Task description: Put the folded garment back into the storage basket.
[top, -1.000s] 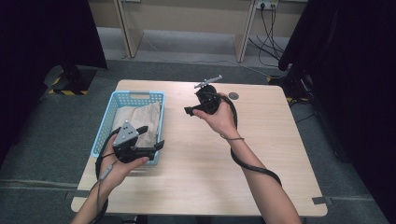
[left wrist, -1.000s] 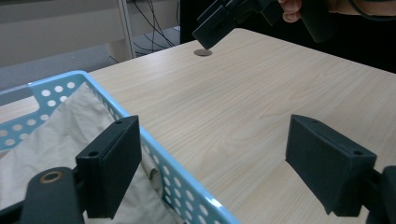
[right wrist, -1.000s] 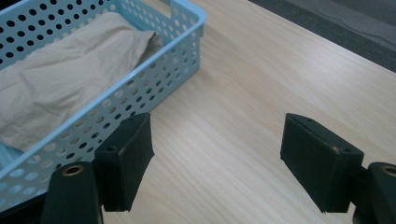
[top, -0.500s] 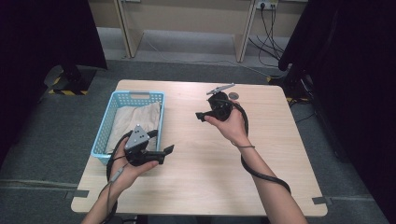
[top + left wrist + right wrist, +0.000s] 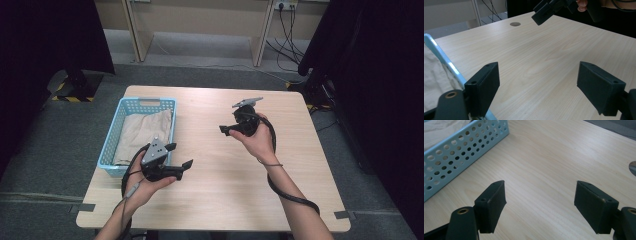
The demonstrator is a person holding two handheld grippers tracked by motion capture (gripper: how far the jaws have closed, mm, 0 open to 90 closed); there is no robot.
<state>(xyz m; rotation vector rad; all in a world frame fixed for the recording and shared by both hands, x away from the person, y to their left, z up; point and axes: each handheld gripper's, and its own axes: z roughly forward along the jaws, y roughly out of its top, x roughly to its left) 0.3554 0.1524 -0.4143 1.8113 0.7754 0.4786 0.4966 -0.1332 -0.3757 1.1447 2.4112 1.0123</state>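
Holding left gripper, right gripper, unmarked basket

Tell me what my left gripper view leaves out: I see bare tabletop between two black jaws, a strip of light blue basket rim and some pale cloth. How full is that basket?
Observer: In the high view the blue basket holds one beige cloth that covers most of its floor.
Operator: Is the right gripper carrying anything?
Observer: No. The right gripper has its jaws wide apart over bare table.
Operator: Where are the two grippers relative to the basket?
Observer: From above, the left gripper sits just off the basket's near right corner; the right gripper is out over the middle of the table, jaws pointing toward the basket.
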